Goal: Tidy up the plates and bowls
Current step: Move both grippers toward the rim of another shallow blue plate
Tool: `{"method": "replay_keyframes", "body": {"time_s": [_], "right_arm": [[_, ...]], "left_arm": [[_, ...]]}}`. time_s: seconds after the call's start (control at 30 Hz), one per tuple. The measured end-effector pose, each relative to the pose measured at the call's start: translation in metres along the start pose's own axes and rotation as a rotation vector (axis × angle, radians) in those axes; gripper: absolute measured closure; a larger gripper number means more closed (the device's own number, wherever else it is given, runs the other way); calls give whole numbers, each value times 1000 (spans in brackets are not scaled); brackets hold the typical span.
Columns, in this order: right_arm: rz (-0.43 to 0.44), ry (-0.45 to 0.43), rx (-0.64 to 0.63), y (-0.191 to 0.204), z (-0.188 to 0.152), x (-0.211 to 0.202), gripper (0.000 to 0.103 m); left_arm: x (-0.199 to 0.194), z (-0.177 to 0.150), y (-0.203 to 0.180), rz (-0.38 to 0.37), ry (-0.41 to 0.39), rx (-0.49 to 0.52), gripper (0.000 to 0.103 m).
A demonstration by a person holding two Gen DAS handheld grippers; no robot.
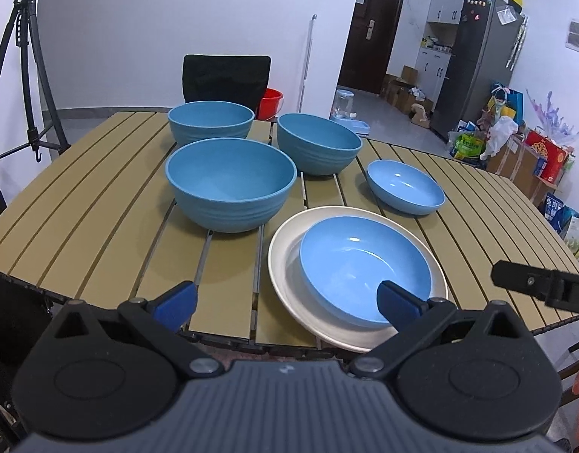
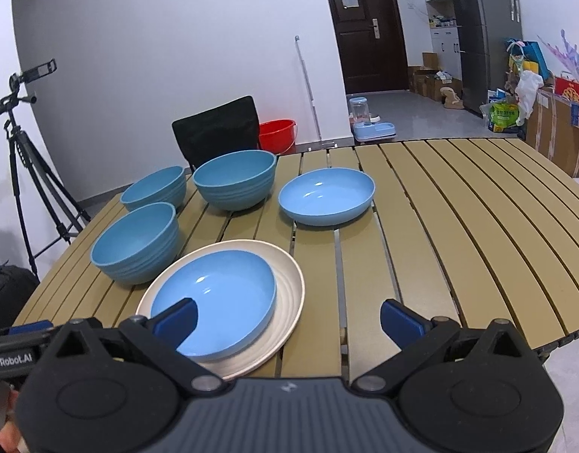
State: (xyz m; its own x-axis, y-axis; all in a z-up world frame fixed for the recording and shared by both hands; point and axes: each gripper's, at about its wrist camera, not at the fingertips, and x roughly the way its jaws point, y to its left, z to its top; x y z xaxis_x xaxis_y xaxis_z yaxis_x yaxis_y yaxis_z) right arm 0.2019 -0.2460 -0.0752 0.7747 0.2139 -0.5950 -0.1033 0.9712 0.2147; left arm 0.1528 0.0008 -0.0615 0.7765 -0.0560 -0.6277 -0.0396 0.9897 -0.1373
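Note:
A white plate [image 1: 289,287] [image 2: 289,294] lies near the table's front edge with a shallow blue dish [image 1: 364,264] [image 2: 221,294] resting in it. A second shallow blue dish [image 1: 405,187] [image 2: 327,195] sits farther back on the slats. Three deep blue bowls stand behind: the nearest [image 1: 231,183] [image 2: 136,243], one far left [image 1: 211,119] [image 2: 155,188], one far middle [image 1: 317,143] [image 2: 234,179]. My left gripper [image 1: 287,305] hangs open above the front edge, left of the plate. My right gripper [image 2: 289,321] is open too, its left finger over the stacked dish. Neither holds anything.
The slatted tan table [image 1: 100,204] [image 2: 459,234] stretches wide to the right. A black chair [image 1: 226,77] [image 2: 217,132] stands behind it, with a red bucket [image 2: 278,135] on the floor. A tripod [image 1: 21,60] [image 2: 21,151] stands at the left. Boxes and bags crowd the right wall.

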Motion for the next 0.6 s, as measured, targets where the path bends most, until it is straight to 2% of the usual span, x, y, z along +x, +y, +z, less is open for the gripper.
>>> {"method": "replay_keyframes", "body": {"time_s": [0.37, 0.6], "right_arm": [[-8, -1, 54, -23, 6, 4, 0], [-38, 15, 82, -50, 12, 8, 0]], "left_arm": [[4, 11, -2, 16, 27, -2, 0], [12, 27, -16, 10, 44, 17, 0]]}}
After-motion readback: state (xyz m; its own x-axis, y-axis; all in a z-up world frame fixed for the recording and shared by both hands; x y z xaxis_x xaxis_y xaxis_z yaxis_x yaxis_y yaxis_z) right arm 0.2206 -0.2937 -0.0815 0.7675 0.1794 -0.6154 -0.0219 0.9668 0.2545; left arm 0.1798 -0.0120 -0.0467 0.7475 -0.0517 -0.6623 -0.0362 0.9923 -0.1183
